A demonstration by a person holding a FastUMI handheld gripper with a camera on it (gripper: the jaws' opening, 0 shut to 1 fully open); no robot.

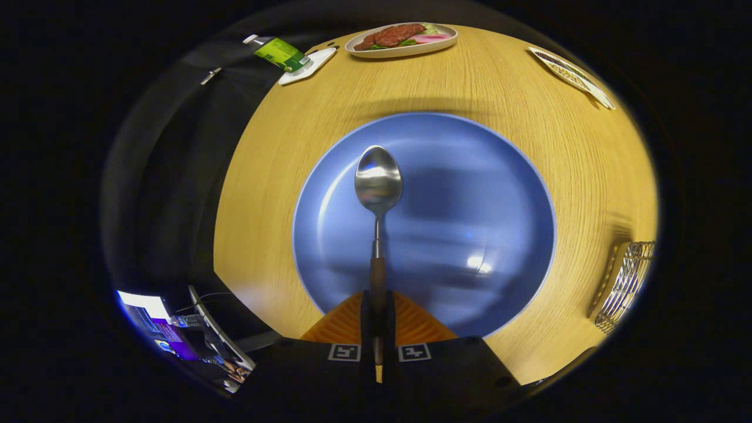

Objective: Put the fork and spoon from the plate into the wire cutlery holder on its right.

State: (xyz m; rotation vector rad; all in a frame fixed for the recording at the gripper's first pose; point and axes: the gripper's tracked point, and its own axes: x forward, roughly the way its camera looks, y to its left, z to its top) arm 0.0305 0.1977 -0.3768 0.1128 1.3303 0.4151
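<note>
The polished steel spoon with a dark handle (pixel 378 185) looks light, rigid and slick, best taken by the handle; the gripper (pixel 378 320) is closed narrowly on that handle, bowl pointing ahead over the round blue plate (pixel 499 194); motion blur suggests it's lifted; the wire cutlery holder (pixel 625 285) stands on the wooden tabletop (pixel 499 76) beyond the plate's right edge.

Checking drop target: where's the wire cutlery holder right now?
In the gripper view, the wire cutlery holder stands on the wooden table just right of the blue plate, off to the right of the gripper, which is shut on the spoon.
</note>
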